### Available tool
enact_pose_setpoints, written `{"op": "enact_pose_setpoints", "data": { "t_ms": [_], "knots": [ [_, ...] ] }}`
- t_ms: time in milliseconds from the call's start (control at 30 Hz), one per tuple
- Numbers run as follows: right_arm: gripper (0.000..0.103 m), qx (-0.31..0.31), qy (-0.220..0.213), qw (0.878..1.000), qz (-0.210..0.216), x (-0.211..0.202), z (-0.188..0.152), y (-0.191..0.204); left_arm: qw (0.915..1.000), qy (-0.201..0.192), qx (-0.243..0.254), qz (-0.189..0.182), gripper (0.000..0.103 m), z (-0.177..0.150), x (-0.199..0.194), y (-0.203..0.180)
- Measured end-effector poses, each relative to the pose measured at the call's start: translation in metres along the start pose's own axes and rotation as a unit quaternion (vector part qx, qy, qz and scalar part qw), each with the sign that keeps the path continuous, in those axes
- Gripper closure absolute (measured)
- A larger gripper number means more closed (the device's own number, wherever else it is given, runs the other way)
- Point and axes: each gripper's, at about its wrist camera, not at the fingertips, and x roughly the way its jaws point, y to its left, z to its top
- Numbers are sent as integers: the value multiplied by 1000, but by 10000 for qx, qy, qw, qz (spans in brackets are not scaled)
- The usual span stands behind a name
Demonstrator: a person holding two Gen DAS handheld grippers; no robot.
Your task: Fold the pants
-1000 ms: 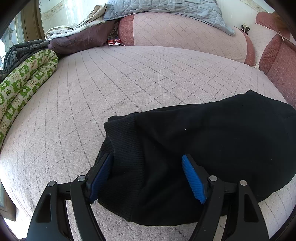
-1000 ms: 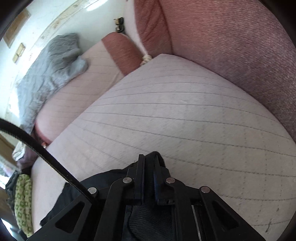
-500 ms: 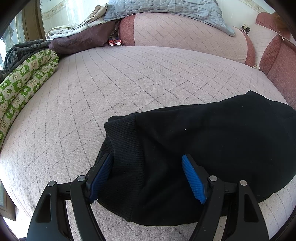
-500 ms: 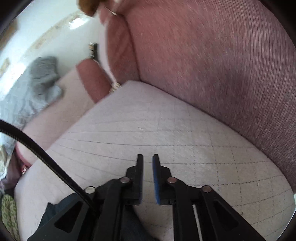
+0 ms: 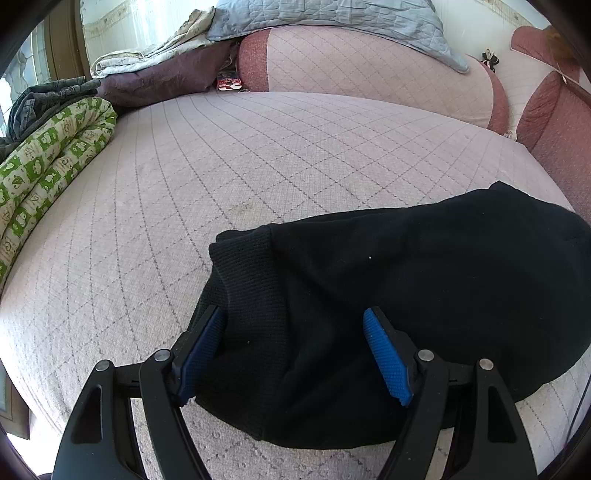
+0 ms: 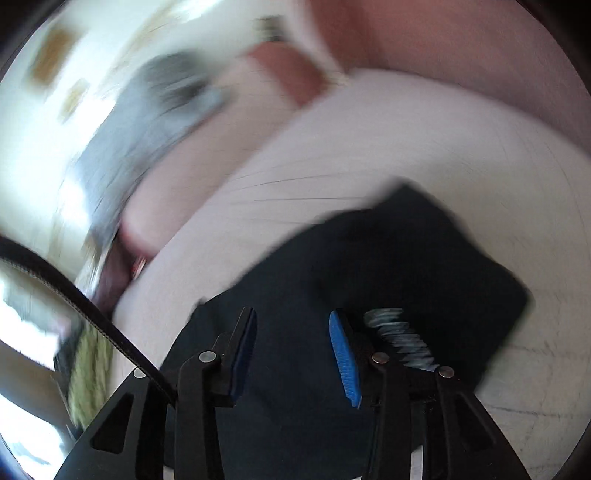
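Note:
The black pants (image 5: 388, 295) lie folded in a bundle on the pink quilted bed (image 5: 258, 166), with the ribbed waistband at the near left. My left gripper (image 5: 293, 328) is open, its blue pads on either side of the waistband end, just above the cloth. In the blurred right wrist view the pants (image 6: 388, 266) lie under my right gripper (image 6: 291, 332), which is open and holds nothing.
A green patterned quilt roll (image 5: 48, 173) lies along the bed's left edge. Folded bedding (image 5: 155, 70) and a grey-blue blanket (image 5: 332, 14) sit at the back. Dark red cushions (image 5: 554, 122) line the right side.
My right gripper let go of the pants, opened, and swung back over the bundle. My left gripper and the pants in its view have not moved.

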Motion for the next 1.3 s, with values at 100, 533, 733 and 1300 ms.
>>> {"op": "enact_pose_setpoints", "data": {
  "t_ms": [100, 533, 733, 1300],
  "knots": [
    [78, 1166, -156, 9922, 422, -10, 13, -47, 10000, -1, -10, 3, 26, 0, 1, -2],
    [50, 792, -1059, 9910, -199, -61, 26, -34, 9914, -530, -861, -828, 26, 7, -33, 25],
    [43, -451, -1208, 9905, -477, -59, 13, 16, 9822, -710, -1611, -651, 26, 8, -43, 69],
    [40, -1515, -665, 9855, -387, -27, -23, 58, 9754, 15, -1931, -1063, 8, 4, -2, 80]
  ]
}}
